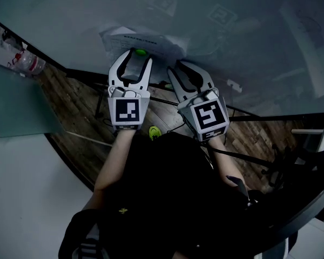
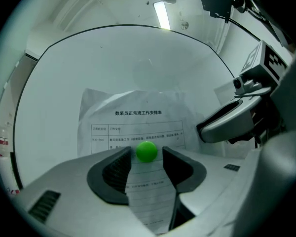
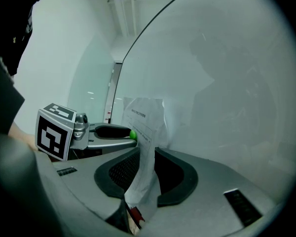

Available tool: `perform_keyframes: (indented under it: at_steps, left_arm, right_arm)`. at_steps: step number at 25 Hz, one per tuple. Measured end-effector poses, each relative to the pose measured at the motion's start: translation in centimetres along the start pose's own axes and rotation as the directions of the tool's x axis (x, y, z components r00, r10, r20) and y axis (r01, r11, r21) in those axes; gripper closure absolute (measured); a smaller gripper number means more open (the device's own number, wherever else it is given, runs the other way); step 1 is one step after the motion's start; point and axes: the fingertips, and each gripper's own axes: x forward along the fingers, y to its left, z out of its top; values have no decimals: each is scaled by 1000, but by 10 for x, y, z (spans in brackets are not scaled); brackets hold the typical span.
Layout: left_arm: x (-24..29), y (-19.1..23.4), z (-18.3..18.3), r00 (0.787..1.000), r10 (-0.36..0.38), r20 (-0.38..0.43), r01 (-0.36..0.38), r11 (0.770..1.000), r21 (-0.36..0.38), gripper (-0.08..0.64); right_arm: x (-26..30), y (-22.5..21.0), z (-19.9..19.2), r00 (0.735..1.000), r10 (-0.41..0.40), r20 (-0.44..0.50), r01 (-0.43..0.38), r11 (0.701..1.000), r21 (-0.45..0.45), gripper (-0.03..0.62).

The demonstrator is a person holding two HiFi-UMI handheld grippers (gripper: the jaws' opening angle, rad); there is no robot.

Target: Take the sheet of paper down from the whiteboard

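A white sheet of paper (image 1: 143, 41) with a printed table hangs on the whiteboard (image 1: 232, 31), pinned by a round green magnet (image 1: 140, 52). My left gripper (image 1: 136, 55) is open, level against the board. In the left gripper view the magnet (image 2: 147, 151) sits between its fingertips with a small gap on each side, over the sheet (image 2: 133, 117). My right gripper (image 1: 179, 68) is shut on the sheet's right edge. In the right gripper view the paper (image 3: 144, 132) bends off the board and runs between the pads of that gripper (image 3: 144, 156).
A plastic bottle (image 1: 27, 62) stands on a ledge at the far left. Below the board are a wooden floor (image 1: 75, 107), the stand's dark legs and cables (image 1: 243, 161), and a small green object (image 1: 154, 131). The person's dark clothing fills the lower middle.
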Motion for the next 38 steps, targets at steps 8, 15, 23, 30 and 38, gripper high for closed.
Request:
perform_keyframes:
  at_steps: [8,15,23,30,38]
  left_arm:
    - [-1,4,-3,999,32,2,-32,999,17,389]
    - [-1,8,-1,999,45,5,-45,999,17,416]
    - [-1,7,-2,999,47,11,-47,999,6,416]
    - [-1,7,-1,999,39,17,-39,999,6,424]
    - [0,9,2,999,35,24,-35,999,7,426]
  right_arm:
    - [-4,-8,15,999,-39,18,40,998,-56,503]
    - [-13,-16,42,991,-110,69,120,981,-154,502]
    - [-29,-18,76,972,-173,160,216,924,-316,502]
    - [-16,-9,71,979,-157,128,195,904,-381,454]
    - [-3,-4,51,993,-116,26,118,936,-333,456]
